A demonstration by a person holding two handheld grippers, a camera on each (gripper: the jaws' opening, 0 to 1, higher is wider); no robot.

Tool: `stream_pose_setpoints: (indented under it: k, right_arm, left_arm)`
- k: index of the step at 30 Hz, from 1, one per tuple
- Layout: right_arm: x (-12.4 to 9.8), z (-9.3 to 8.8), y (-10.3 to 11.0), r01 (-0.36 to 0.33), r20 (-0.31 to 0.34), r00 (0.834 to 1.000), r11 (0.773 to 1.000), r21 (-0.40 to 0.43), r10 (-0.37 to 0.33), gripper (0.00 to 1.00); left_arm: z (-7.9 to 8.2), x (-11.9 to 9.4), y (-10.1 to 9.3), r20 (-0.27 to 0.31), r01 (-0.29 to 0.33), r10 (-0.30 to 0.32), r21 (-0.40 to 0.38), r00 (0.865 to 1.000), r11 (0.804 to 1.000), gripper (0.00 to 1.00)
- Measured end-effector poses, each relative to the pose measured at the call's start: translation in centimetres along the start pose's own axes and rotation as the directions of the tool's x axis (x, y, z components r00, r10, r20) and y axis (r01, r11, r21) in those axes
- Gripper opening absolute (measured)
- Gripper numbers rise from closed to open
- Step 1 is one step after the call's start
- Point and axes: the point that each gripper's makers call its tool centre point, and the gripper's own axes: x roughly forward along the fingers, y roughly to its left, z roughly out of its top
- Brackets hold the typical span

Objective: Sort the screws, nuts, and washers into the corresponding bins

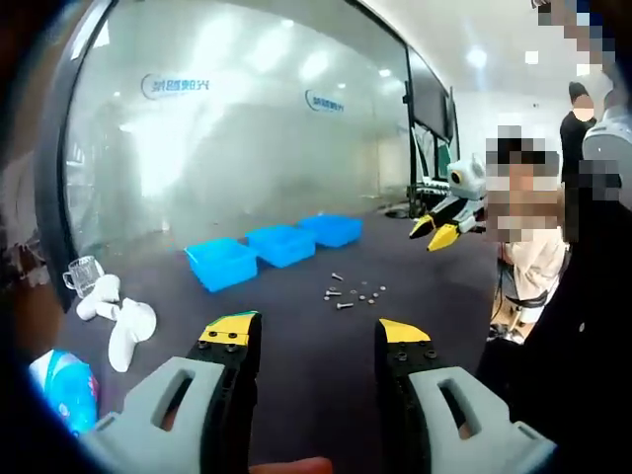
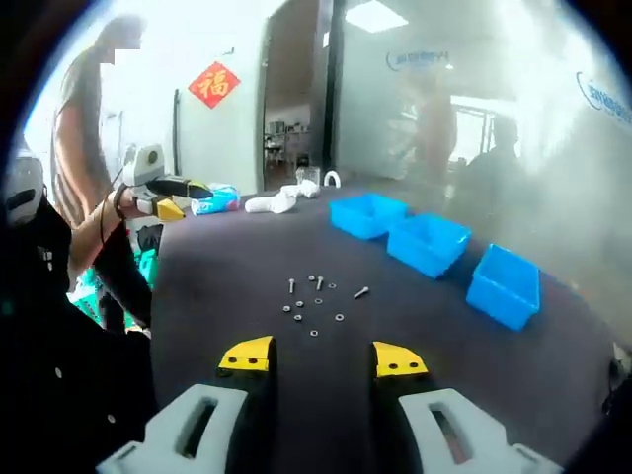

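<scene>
Right gripper view shows your right gripper [image 2: 324, 360] with jaws wide and empty, hovering near the scattered screws, nuts and washers [image 2: 314, 296] on the dark table [image 2: 227, 267]; three blue bins [image 2: 434, 242] sit far right. Your left gripper [image 1: 316, 336] is equally wide (also empty). Those tiny parts lie close together, so a hasty pinch could grab two kinds together.

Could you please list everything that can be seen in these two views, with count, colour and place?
bins: three, blue, in a row on the dark table
small hardware: silver pieces scattered loose mid-table, exact count unclear
white objects: by the table edge, beyond the left claw
clear glass cup: one, beside the white objects
blue-and-white packet: one, near table corner
bystanders: seated and standing beside the table
left claw: yellow-tipped, open
right claw: yellow-tipped, open
</scene>
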Motion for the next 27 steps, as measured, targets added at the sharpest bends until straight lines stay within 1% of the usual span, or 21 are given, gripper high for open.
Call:
stream_pose_setpoints:
  k: [3, 6, 8, 10, 12, 15, 18, 22, 27]
  right_arm:
    - [1.0, 0.5, -0.8, 0.012, -0.026, 1.0, 1.0, -0.023, -0.012, 0.32]
    - [2.0, 1.2, -1.4, 0.009, -0.045, 0.999, 1.0, -0.022, -0.01, 0.31]
    - [2.8, 1.3, -1.7, -0.001, -0.076, 0.997, 1.0, -0.027, -0.001, 0.31]
    - [3.5, 1.7, -1.9, -0.002, -0.081, 0.997, 1.0, -0.024, 0.0, 0.31]
    - [4.3, 1.6, -1.9, -0.014, -0.112, 0.994, 1.0, -0.026, 0.011, 0.31]
    - [5.6, 1.6, -2.1, -0.022, -0.141, 0.99, 0.999, -0.042, 0.015, 0.31]
    - [6.9, 1.6, -2.2, -0.03, -0.168, 0.986, 0.999, -0.04, 0.023, 0.3]
    - [8.2, 1.6, -2.5, -0.033, -0.19, 0.982, 0.999, -0.043, 0.024, 0.28]
    - [9.7, 1.3, -2.5, -0.041, -0.229, 0.973, 0.999, -0.021, 0.035, 0.28]
  left_arm:
    - [-0.2, -0.2, 0.0, 0.0, -0.001, 0.001, -0.003, 1.0, 1.0, 0.46]
    - [-0.4, -0.4, 0.2, -0.001, -0.008, 0.008, -0.007, 1.0, 1.0, 0.46]
    - [-0.5, -0.5, 0.3, -0.001, -0.012, 0.012, -0.009, 1.0, 1.0, 0.46]
    - [-0.6, -0.6, 0.3, -0.001, -0.014, 0.014, -0.011, 1.0, 1.0, 0.46]
    - [-0.7, -0.6, 0.2, -0.004, -0.012, 0.012, -0.012, 1.0, 1.0, 0.46]
    - [-0.9, -0.5, 0.1, -0.013, -0.011, 0.011, -0.002, 1.0, 1.0, 0.46]
    - [-0.9, -0.5, 0.0, -0.01, -0.01, 0.01, -0.003, 1.0, 1.0, 0.46]
    - [-0.7, -0.5, -0.3, 0.003, -0.006, 0.007, -0.008, 1.0, 1.0, 0.46]
    - [-1.0, -0.6, -0.4, 0.002, -0.009, 0.009, -0.013, 1.0, 1.0, 0.46]
